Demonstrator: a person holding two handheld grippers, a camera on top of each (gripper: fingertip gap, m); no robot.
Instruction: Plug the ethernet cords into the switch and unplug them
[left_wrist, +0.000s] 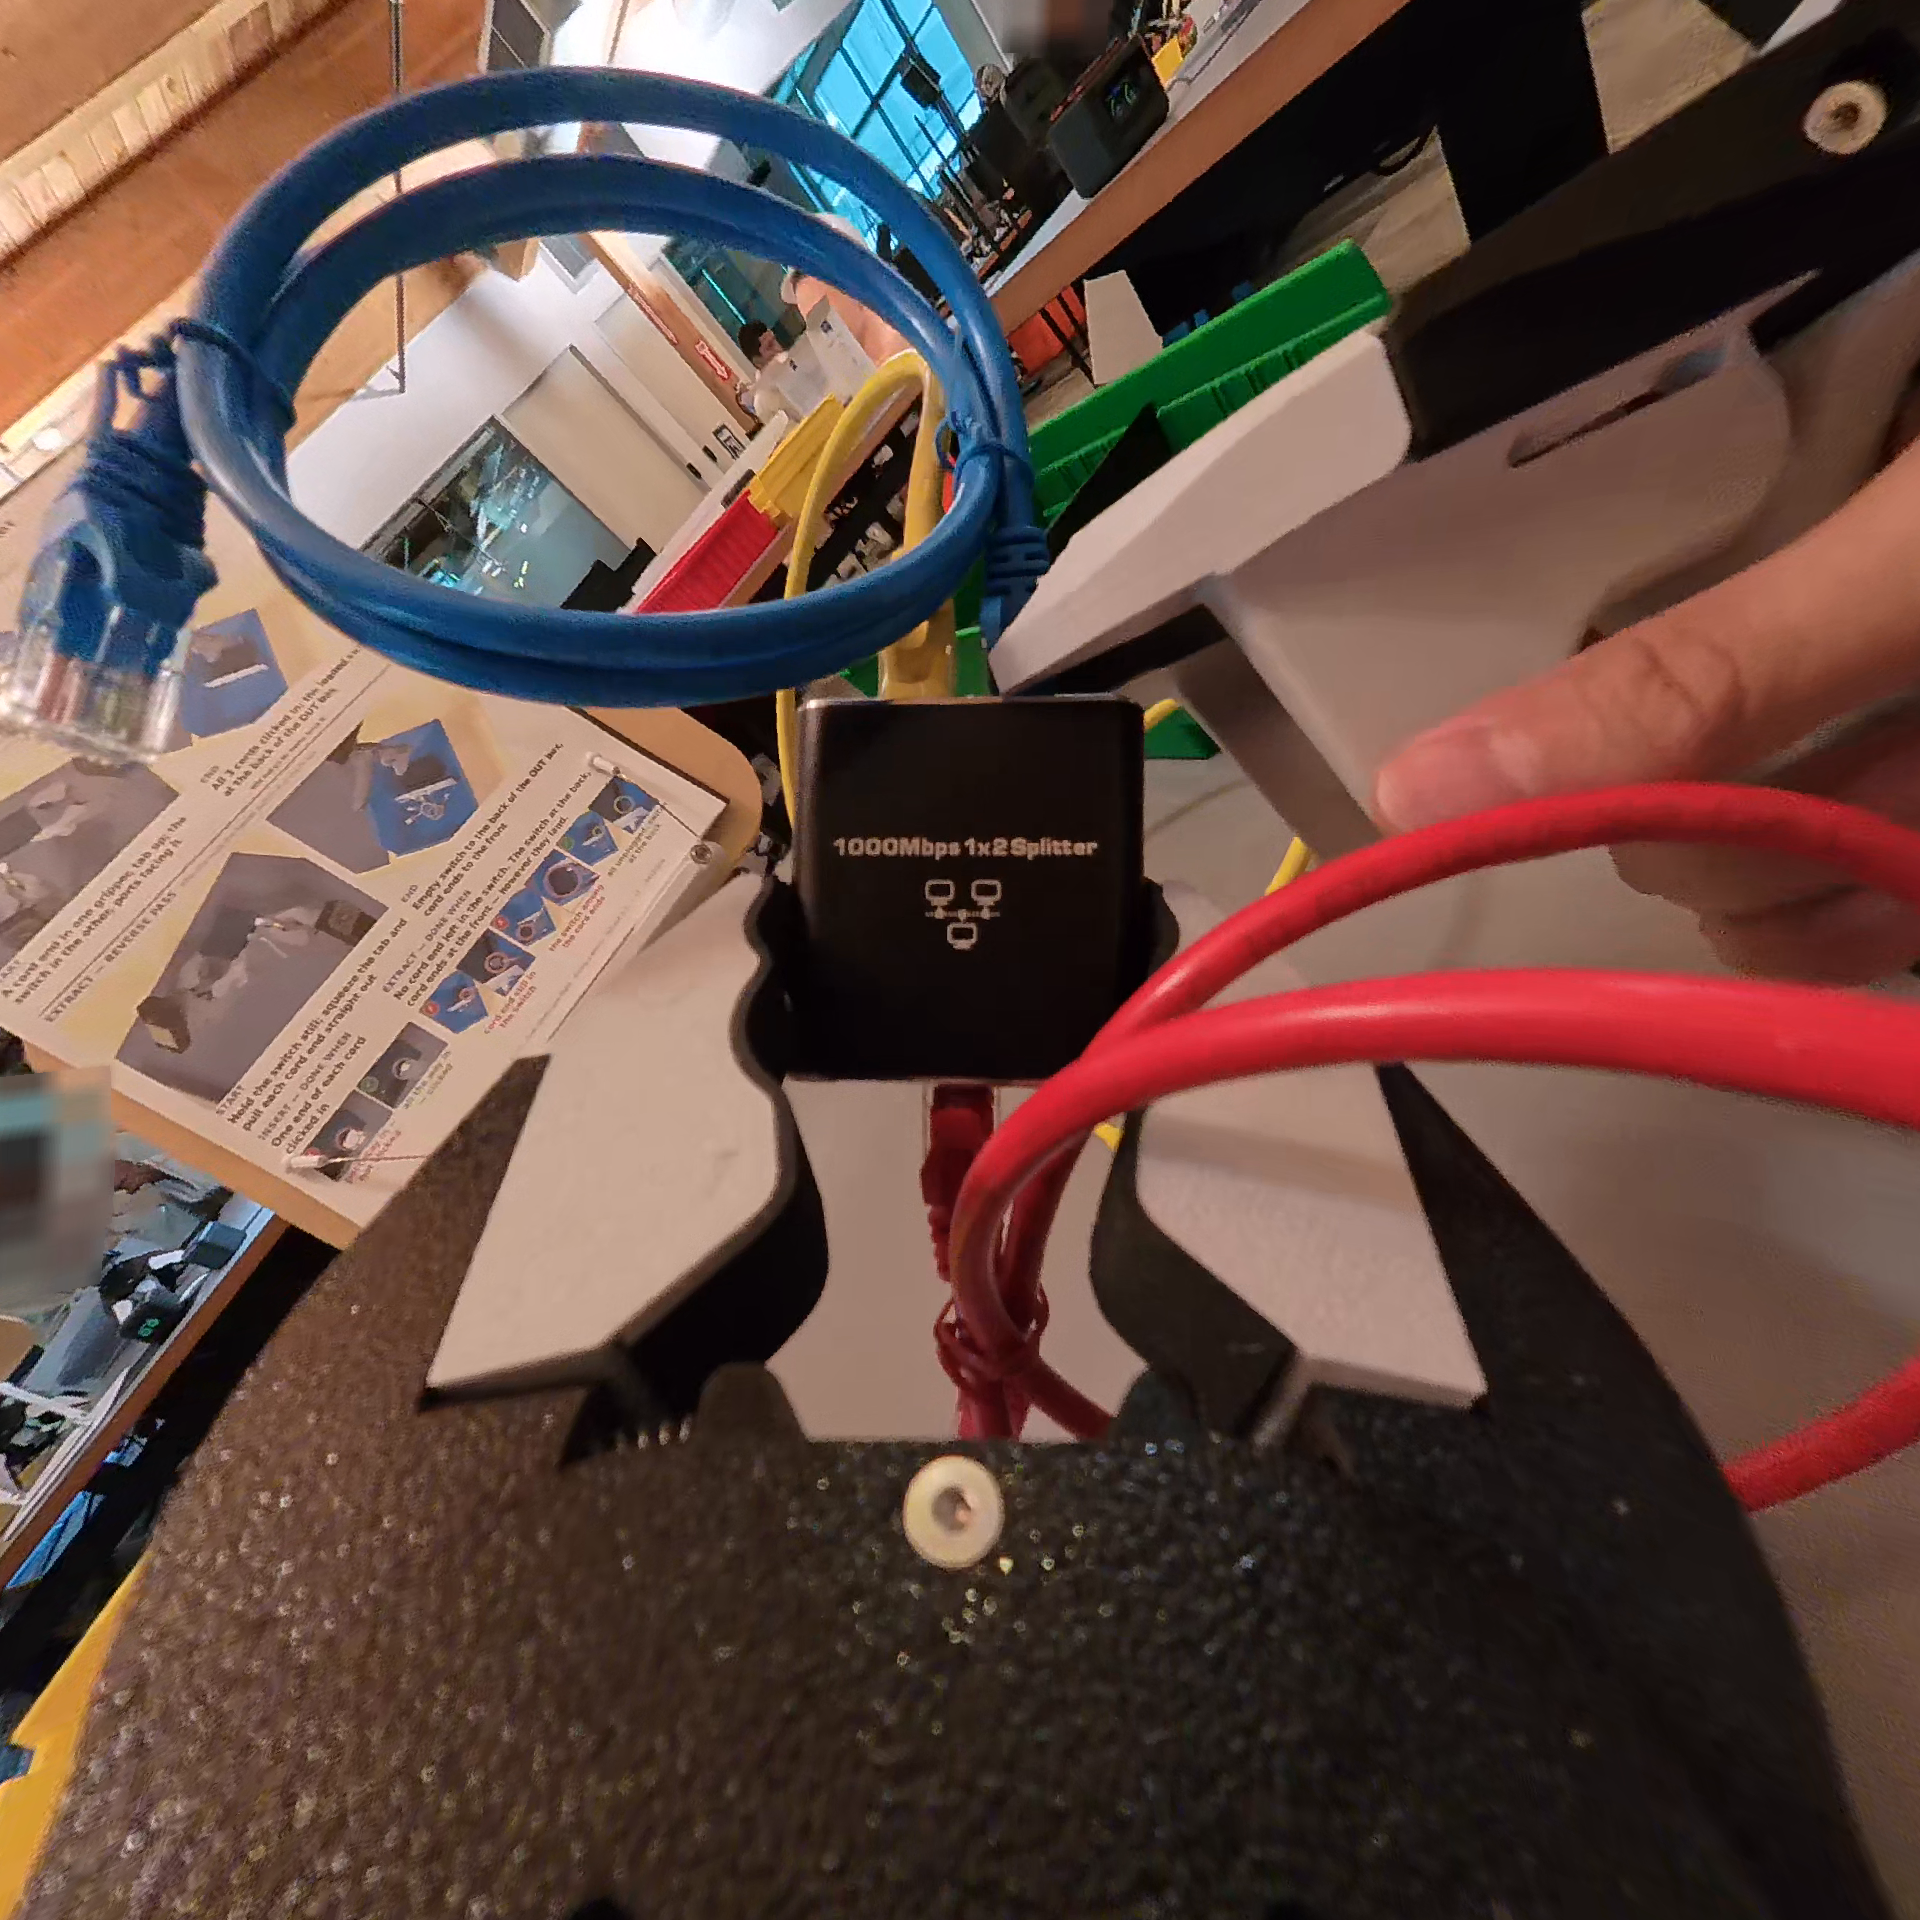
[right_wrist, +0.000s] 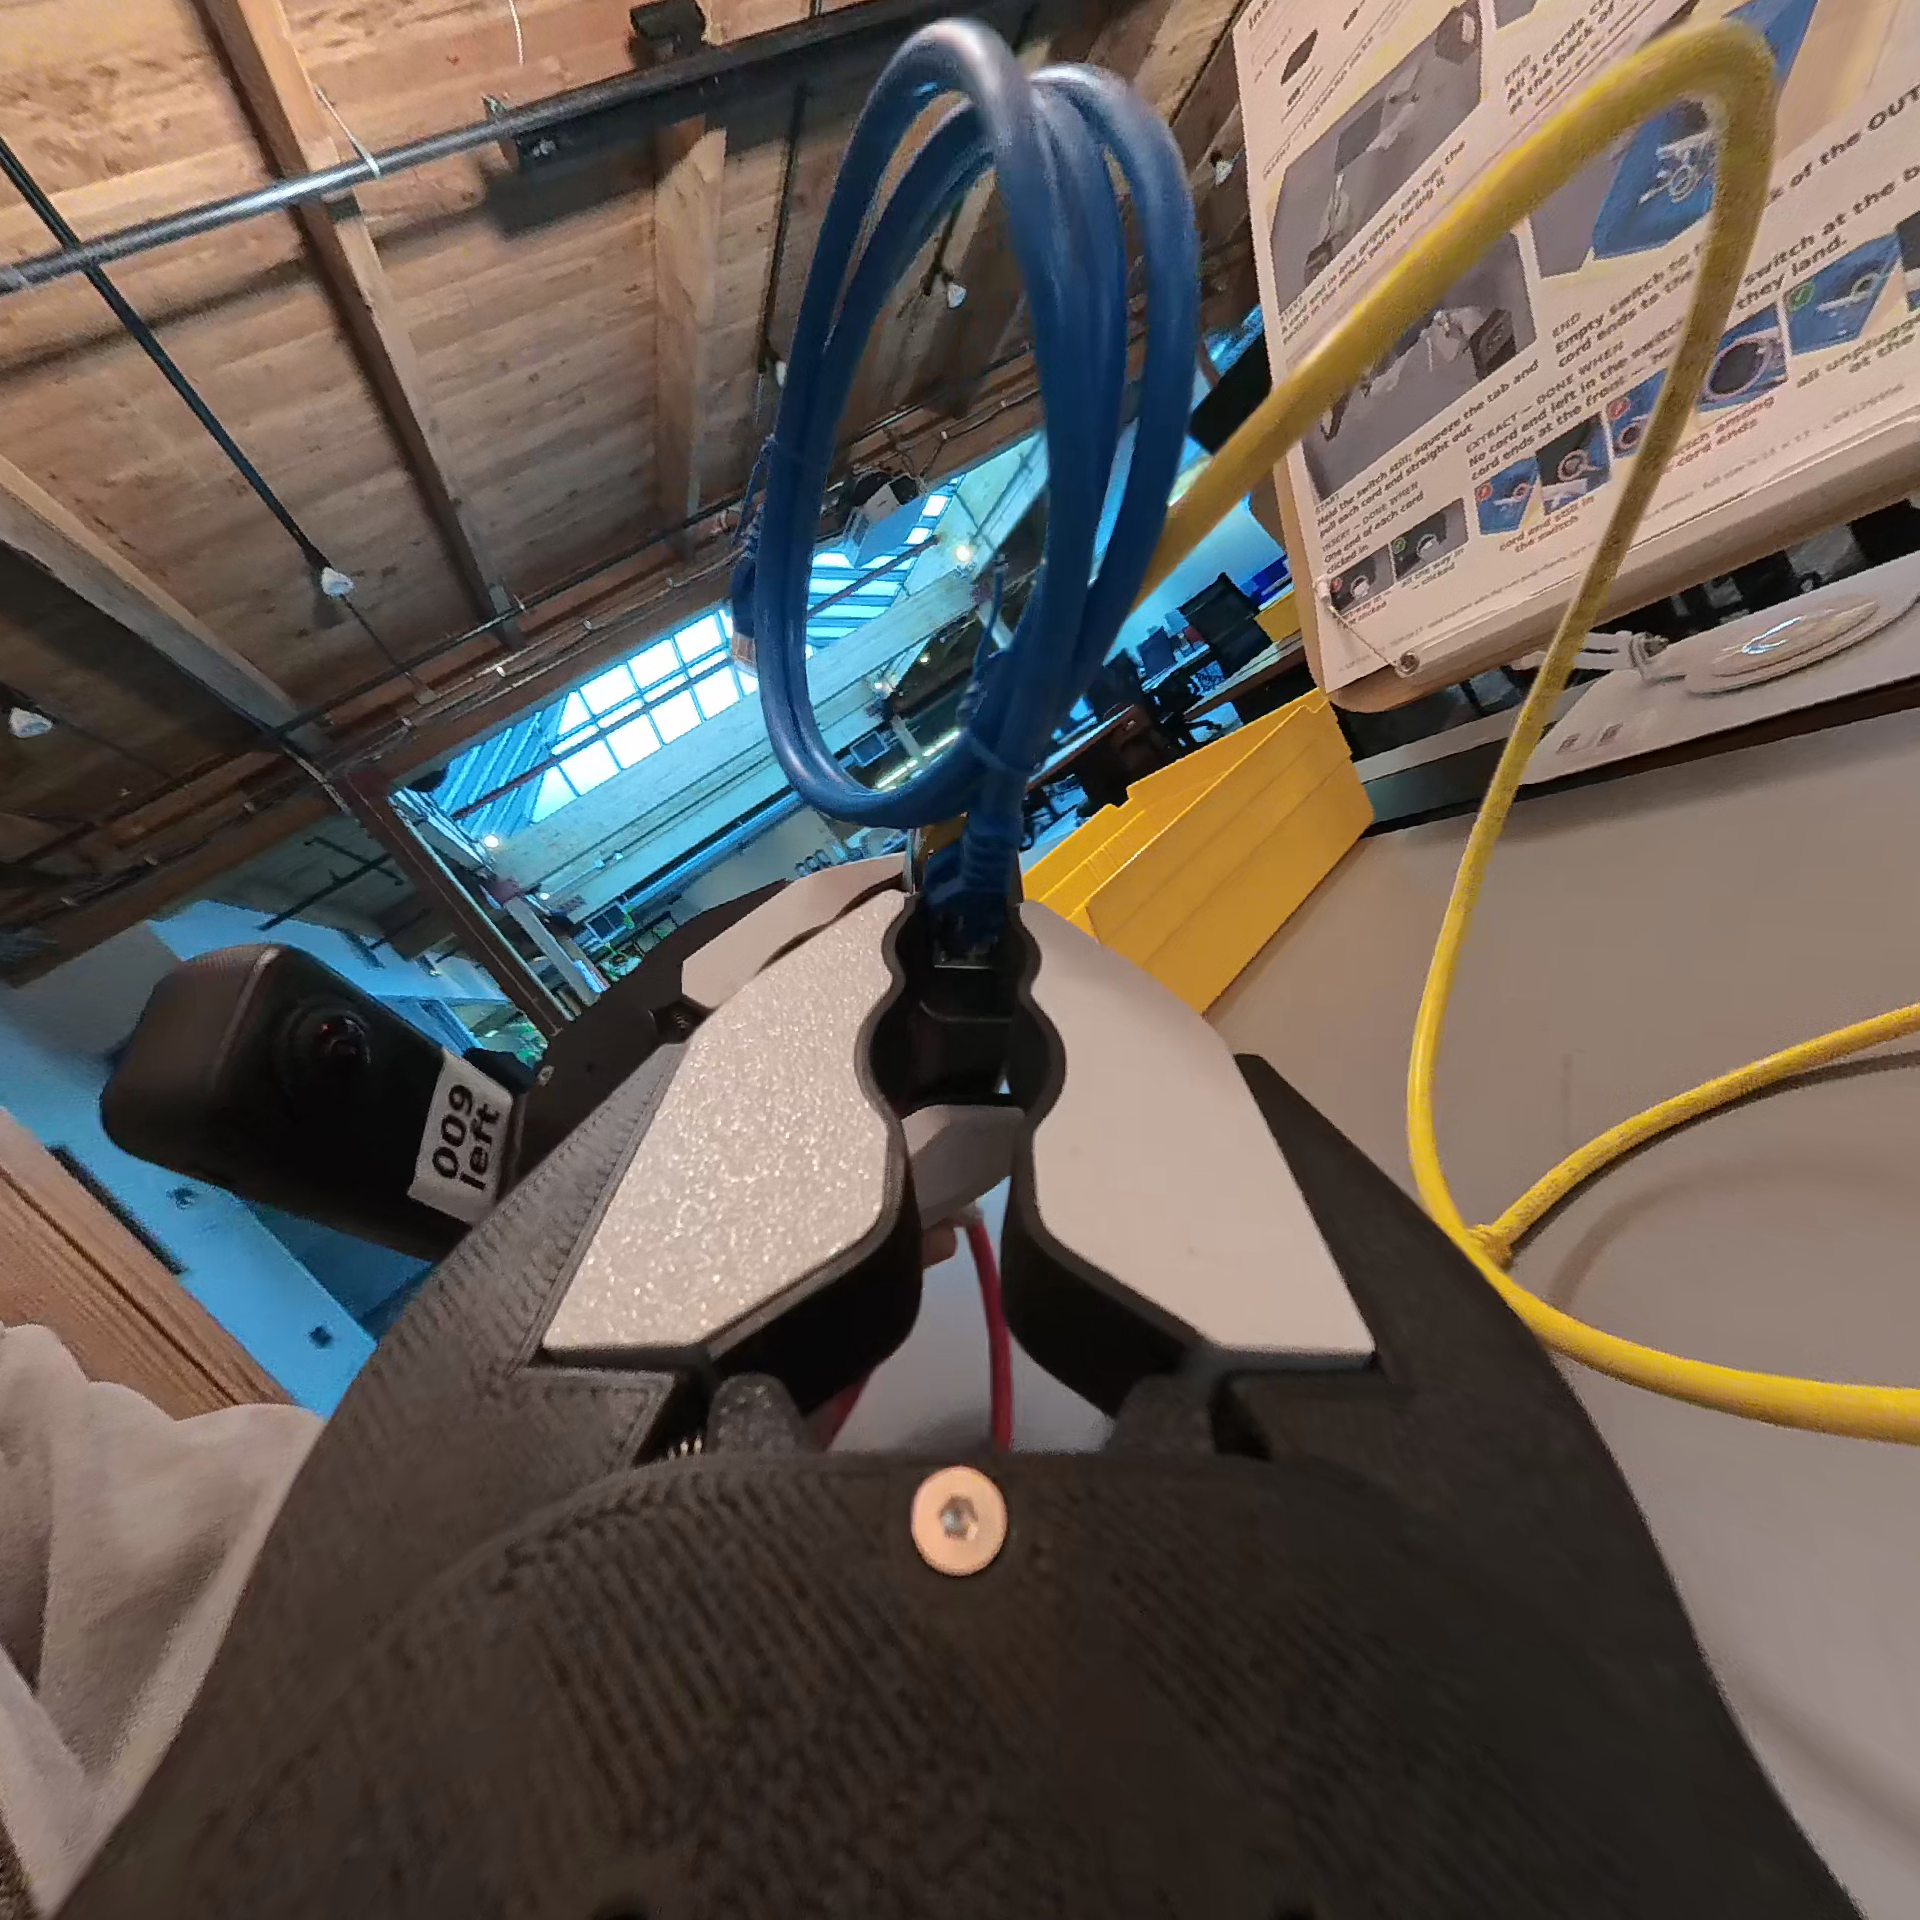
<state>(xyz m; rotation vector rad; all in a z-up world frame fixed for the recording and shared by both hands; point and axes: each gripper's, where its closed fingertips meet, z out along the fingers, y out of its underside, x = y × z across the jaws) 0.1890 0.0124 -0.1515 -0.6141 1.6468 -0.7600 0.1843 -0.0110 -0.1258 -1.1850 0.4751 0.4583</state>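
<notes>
The black box-shaped switch (left_wrist: 966, 883) sits upright, white print facing up. A red cord (left_wrist: 1403, 997) is plugged into its near end and loops right. A coiled blue cord (left_wrist: 582, 613) and a yellow cord (left_wrist: 914, 582) rise from its far end.

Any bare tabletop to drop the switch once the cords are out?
Bare grey table lies right of the right gripper, between the yellow bin and the yellow cord loop. Crowded: around the switch in the left gripper, with blue cord and red cord looping close.
</notes>
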